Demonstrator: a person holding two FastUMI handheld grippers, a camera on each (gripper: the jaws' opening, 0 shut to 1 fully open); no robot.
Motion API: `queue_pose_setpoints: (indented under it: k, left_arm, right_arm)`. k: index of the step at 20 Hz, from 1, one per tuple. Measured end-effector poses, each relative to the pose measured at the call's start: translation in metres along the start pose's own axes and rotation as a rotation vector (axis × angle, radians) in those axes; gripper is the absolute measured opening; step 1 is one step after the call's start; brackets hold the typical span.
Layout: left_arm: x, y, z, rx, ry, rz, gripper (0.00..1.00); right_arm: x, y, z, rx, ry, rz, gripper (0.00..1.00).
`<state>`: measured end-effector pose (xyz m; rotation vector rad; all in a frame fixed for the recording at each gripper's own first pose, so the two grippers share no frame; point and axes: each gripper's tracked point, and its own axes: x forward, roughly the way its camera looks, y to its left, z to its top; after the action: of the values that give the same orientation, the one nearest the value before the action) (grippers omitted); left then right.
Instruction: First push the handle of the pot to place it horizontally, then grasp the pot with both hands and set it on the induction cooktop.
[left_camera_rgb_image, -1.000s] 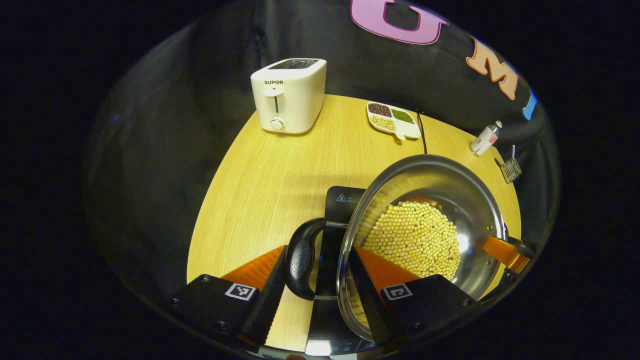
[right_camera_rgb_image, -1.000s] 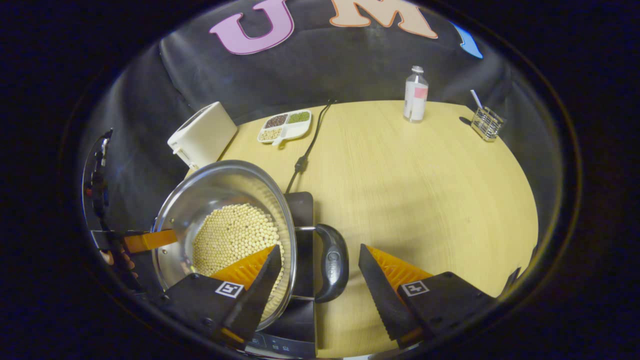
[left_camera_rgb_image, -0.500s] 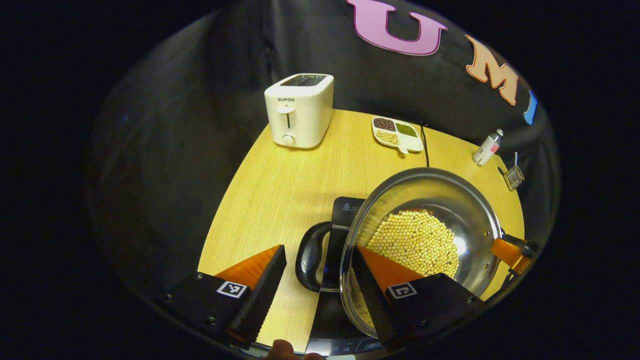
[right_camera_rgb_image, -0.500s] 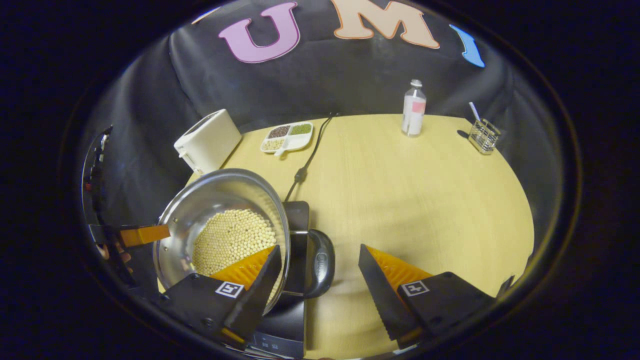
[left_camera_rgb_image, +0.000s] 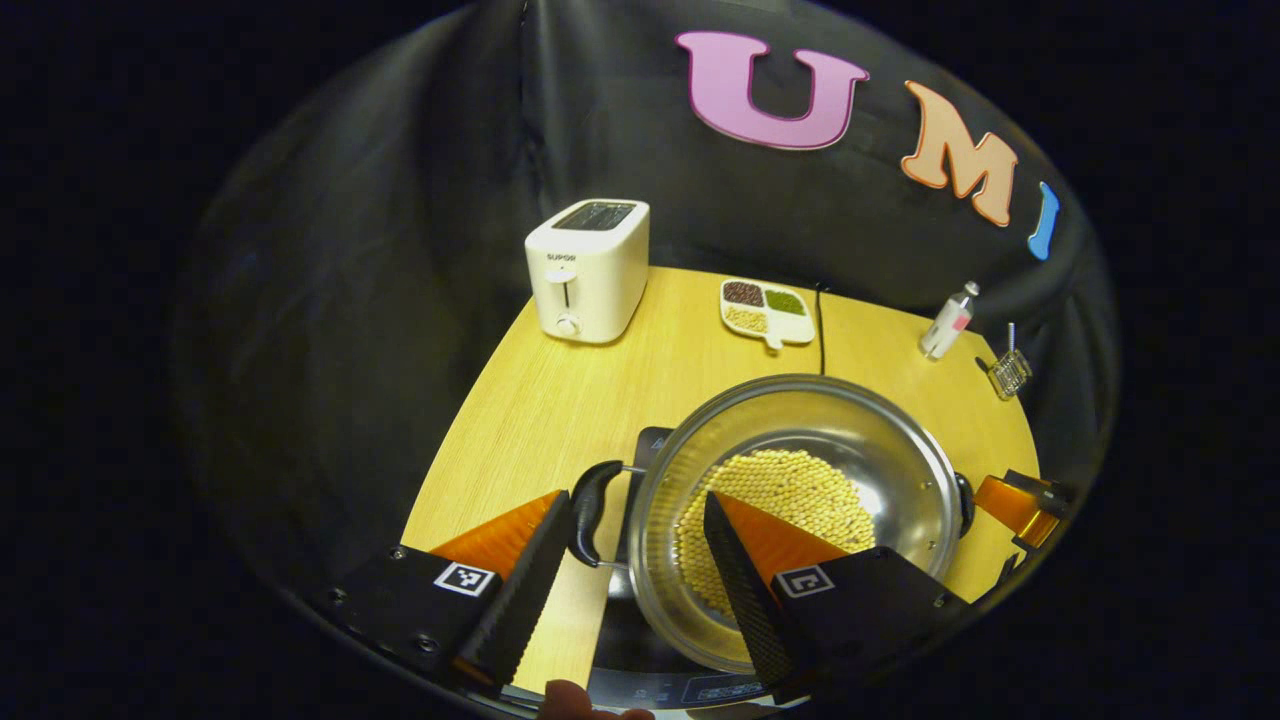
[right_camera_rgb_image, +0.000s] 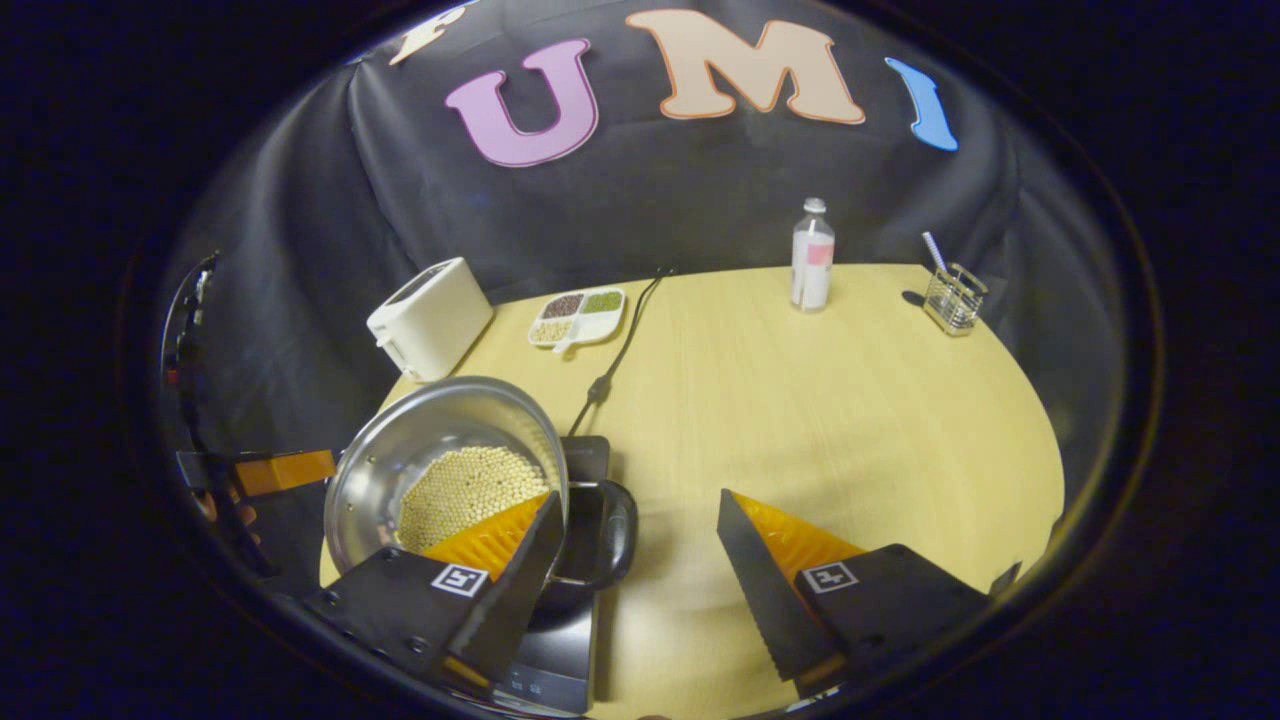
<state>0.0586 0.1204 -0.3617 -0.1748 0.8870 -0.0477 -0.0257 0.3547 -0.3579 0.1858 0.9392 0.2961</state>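
A steel pot (left_camera_rgb_image: 800, 470) heaped with pale round beans (left_camera_rgb_image: 780, 500) sits on the black induction cooktop (right_camera_rgb_image: 565, 640) at the near edge of a round wooden table (right_camera_rgb_image: 820, 400). The left gripper (left_camera_rgb_image: 635, 560) hangs above the pot's black loop handle (left_camera_rgb_image: 590, 510), jaws wide apart and holding nothing, one finger over the table and the other over the pot's rim. Across the pot, the right gripper (right_camera_rgb_image: 635, 565) is likewise spread wide and empty above the opposite handle (right_camera_rgb_image: 610, 530), its near finger over the rim. Loaded as it is, the pot is likely heavy and its polished wall slippery, and any tilt would send the loose beans rolling; the two rigid handles, lying level on either side, look like the only sound places to take hold, one gripper to each. Well clear at the back stand a white toaster (left_camera_rgb_image: 588, 268), a divided dish of grains (left_camera_rgb_image: 765, 312), a small bottle (right_camera_rgb_image: 812, 255) and a wire holder with a straw (right_camera_rgb_image: 955, 298). A black power cord (right_camera_rgb_image: 620, 345) runs from the far edge to the cooktop. Nothing stands between the grippers and the handles.
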Motion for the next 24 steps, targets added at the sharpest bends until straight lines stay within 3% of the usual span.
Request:
queue_pose_setpoints:
  k: [3,4,6,10,11,12,13,19,20,21,22,23,24]
  left_arm:
    - [-0.02,-0.025,0.011,0.001,-0.068,-0.013,0.87]
    - [-0.026,-0.034,0.014,0.004,-0.082,-0.01,0.91]
    - [-0.038,-0.048,0.023,0.014,-0.126,0.001,0.87]
    - [-0.067,-0.083,0.043,-0.001,-0.218,-0.013,0.87]
    - [-0.075,-0.096,0.05,-0.01,-0.255,-0.023,0.91]
    - [-0.081,-0.105,0.055,-0.01,-0.283,-0.027,0.86]
    - [-0.087,-0.116,0.06,-0.005,-0.311,-0.026,0.86]
    - [-0.148,-0.19,0.111,0.043,-0.527,-0.066,0.86]
    - [-0.16,-0.203,0.122,0.064,-0.571,-0.068,0.86]
    - [-0.172,-0.215,0.132,0.083,-0.616,-0.071,0.82]
    - [-0.184,-0.23,0.143,0.101,-0.662,-0.08,0.86]
    - [-0.194,-0.245,0.15,0.113,-0.699,-0.092,0.86]
    - [-0.203,-0.26,0.156,0.119,-0.726,-0.105,0.82]
  right_arm:
    - [-0.008,-0.017,0.012,-0.009,-0.047,-0.004,0.98]
    - [-0.012,-0.023,0.014,-0.012,-0.058,-0.004,0.98]
    - [-0.02,-0.035,0.025,-0.019,-0.089,-0.003,0.98]
    - [-0.046,-0.07,0.061,-0.051,-0.202,-0.026,0.94]
    - [-0.053,-0.079,0.074,-0.062,-0.243,-0.036,0.94]
    - [-0.057,-0.092,0.088,-0.077,-0.284,-0.046,0.98]
    - [-0.067,-0.101,0.1,-0.095,-0.325,-0.057,0.94]
    - [-0.141,-0.137,0.165,-0.147,-0.538,-0.093,0.97]
    - [-0.153,-0.143,0.173,-0.147,-0.563,-0.091,0.93]
    - [-0.166,-0.148,0.182,-0.147,-0.59,-0.089,0.97]
    - [-0.18,-0.154,0.191,-0.148,-0.618,-0.09,0.97]
    - [-0.194,-0.159,0.2,-0.153,-0.652,-0.091,0.94]
    - [-0.206,-0.165,0.21,-0.163,-0.683,-0.094,0.97]
